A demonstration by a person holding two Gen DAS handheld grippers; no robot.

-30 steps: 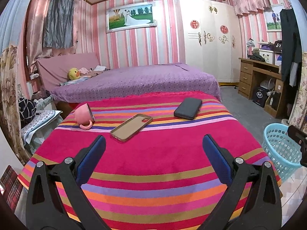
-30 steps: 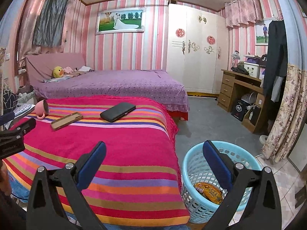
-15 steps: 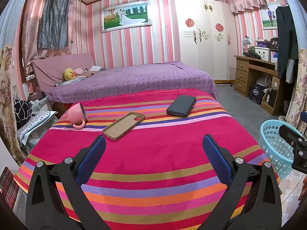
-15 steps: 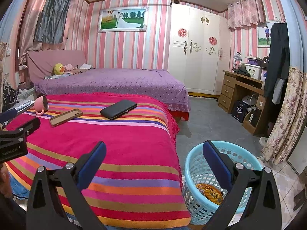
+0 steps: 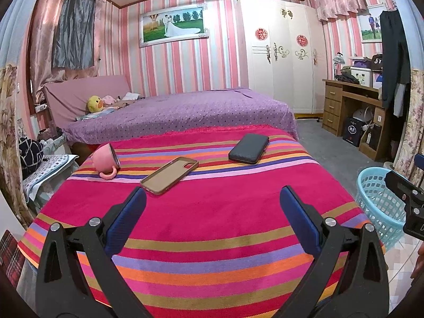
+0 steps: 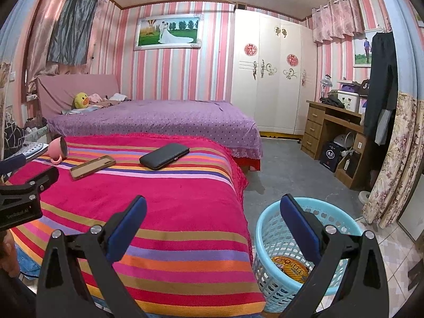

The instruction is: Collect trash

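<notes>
Both claws are wide open and holding nothing, the left claw hanging over the striped blanket and the right claw by the bed's edge near the blue basket, which already has a yellow wrapper in the bottom. Honestly the risk I see is that what's on the bed isn't trash at all: a pink mug, a phone case and a black wallet. Bin any of those by mistake and that's a wrong pick.

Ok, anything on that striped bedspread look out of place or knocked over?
The pink mug lies tipped on its side near the bedspread's far left corner, mouth facing right. The phone case and black wallet lie flat.
</notes>
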